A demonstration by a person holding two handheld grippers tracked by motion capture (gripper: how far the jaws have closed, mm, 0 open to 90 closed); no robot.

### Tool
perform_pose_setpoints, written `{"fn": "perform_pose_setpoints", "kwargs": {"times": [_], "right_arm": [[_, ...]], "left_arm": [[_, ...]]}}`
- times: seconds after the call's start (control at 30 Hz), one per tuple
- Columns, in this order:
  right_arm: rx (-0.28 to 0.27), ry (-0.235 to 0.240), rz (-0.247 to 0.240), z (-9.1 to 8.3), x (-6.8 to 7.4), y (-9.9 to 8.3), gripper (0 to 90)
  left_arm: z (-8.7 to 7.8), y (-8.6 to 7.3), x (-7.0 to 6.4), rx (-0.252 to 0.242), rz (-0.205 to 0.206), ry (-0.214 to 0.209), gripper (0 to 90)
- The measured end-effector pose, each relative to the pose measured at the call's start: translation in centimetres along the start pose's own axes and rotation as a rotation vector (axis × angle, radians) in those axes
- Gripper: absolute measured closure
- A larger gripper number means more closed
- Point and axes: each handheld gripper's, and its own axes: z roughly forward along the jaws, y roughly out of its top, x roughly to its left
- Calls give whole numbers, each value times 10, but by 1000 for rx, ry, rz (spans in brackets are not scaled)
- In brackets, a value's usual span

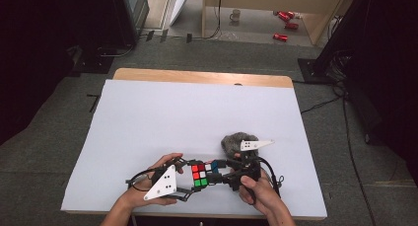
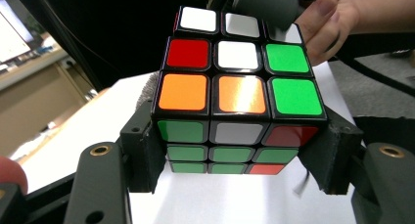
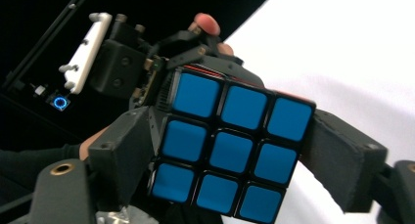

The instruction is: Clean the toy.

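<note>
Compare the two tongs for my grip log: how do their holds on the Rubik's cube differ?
The left tongs clamp the Rubik's cube at a mixed face of green, white and red stickers. The right tongs clamp it at an all-blue face. The left tongs' plate lies nearly flat; the right tongs' plate stands higher. Both are shut on the cube.

Quick headcount on the table: not much

One puzzle cube (image 1: 202,174), held between two grippers, the left gripper (image 1: 183,179) and the right gripper (image 1: 224,172), with two hands on them, the left hand (image 1: 143,191) and the right hand (image 1: 261,190). One grey fuzzy thing (image 1: 235,142) sits just behind the cube on one white table sheet (image 1: 197,117). Back on the floor there's one mug (image 1: 235,15) and three red cans (image 1: 283,23), as far as I can make out. On the cube's blue face I count nine blue squares (image 3: 230,150).
</note>
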Motion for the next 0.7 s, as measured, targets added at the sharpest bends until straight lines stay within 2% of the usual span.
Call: {"fn": "perform_pose_setpoints", "kwargs": {"times": [0.07,0.17,0.27,0.3,0.37,0.4,0.5,0.57,0.63,0.7], "right_arm": [[-23,-25,-57,-3,1,0,197],[-55,-31,-119,-11,2,-1,196],[-97,-83,-193,-19,4,-2,224],[-115,-131,-231,-22,6,-2,233],[-132,-196,-283,-26,8,-2,235],[-134,-250,-317,-29,9,-2,243],[-152,-311,-358,-36,13,-2,255],[-157,-319,-371,-37,16,-2,305],[-153,-387,-410,-37,19,-2,433],[-151,-423,-425,-38,19,-1,525]], "left_arm": [[-2,1,2,2,-26,-8,345],[-4,0,4,5,-58,-7,345],[-7,0,8,9,-88,-10,345],[-8,0,9,12,-103,-10,345],[-10,0,12,21,-137,-6,345],[-11,-1,13,26,-148,-4,345],[-13,-1,17,52,-204,0,345],[-14,-1,18,59,-223,-9,344],[-15,0,19,65,-236,-10,344],[-16,-1,20,73,-251,-6,344]]}}
